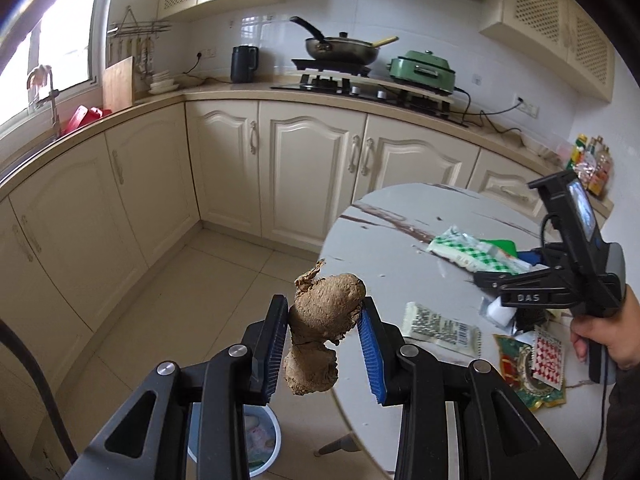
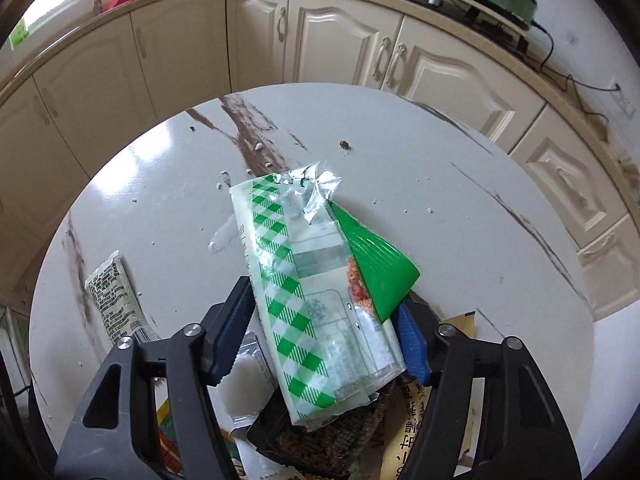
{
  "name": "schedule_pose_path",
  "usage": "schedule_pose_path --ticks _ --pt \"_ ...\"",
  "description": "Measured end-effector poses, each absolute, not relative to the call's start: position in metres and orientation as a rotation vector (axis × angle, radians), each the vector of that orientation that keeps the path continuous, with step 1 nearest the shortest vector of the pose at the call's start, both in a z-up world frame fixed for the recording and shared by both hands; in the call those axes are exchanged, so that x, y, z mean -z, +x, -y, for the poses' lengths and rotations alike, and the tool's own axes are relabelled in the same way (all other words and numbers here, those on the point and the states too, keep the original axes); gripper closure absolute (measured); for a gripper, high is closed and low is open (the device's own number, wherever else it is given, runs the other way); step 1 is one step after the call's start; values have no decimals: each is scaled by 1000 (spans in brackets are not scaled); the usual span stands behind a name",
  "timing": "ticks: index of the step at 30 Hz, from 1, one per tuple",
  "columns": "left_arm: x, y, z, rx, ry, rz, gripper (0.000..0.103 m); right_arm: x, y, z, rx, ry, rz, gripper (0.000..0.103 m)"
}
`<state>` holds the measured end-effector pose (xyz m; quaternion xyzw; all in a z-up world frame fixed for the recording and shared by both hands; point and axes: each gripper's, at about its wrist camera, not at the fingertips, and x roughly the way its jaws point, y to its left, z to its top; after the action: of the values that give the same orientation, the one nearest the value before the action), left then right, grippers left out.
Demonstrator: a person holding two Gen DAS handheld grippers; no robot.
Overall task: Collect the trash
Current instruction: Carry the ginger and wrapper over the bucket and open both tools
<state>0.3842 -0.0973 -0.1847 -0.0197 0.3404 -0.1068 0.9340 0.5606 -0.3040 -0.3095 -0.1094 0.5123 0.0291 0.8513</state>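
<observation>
Your left gripper (image 1: 323, 344) has its jaws closed partway onto a knobbly brown ginger root (image 1: 324, 332), held off the round white marbled counter (image 1: 384, 248) over the tiled floor. The pale blue waste bin (image 1: 256, 440) sits below, at about seven o'clock from the root in the left wrist view. The grip looks thin: the pads pinch only the root's upper lobe, and the lower lobe hangs free. A quick swing or roll could twist it loose short of the bin.

Your right gripper (image 2: 320, 340) points steeply down at the counter, jaws about half open and straddling a green-and-white checked plastic wrapper (image 2: 304, 280). I cannot tell whether the pads press on it yet. A bright green ribbed plastic piece (image 2: 372, 264) overlaps the wrapper at two o'clock, and a dark tray of crumbs (image 2: 320, 440) lies beneath at six o'clock. If you close here, the slick film may fold and slip out, or you may drag the tray and scatter crumbs. The printed white sachet (image 2: 112, 300) at nine o'clock waits untouched.
</observation>
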Motion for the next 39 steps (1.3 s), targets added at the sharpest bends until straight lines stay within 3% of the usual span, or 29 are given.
schedule_pose_path --ticks 5,10,13,14,20,30,34,39 --pt "182 376 84 217 -70 -698 71 293 552 312 -61 -193 -1028 53" --pt "178 362 62 208 -97 -695 71 266 539 313 -26 -166 -963 57" --pt "176 352 46 197 -112 -697 71 253 527 305 -20 -161 -929 84" --pt "176 346 40 193 -116 -700 71 252 525 301 -26 -162 -935 87" --pt "170 319 15 183 -116 -700 71 263 516 290 -25 -145 -982 88" --pt "164 291 -22 158 -165 -694 71 211 464 261 -67 -65 -765 90" --pt "170 279 -52 113 -203 -705 71 198 447 195 -229 -81 -711 90" --pt "189 274 -92 84 -248 -754 71 236 448 98 -441 -91 -751 89"
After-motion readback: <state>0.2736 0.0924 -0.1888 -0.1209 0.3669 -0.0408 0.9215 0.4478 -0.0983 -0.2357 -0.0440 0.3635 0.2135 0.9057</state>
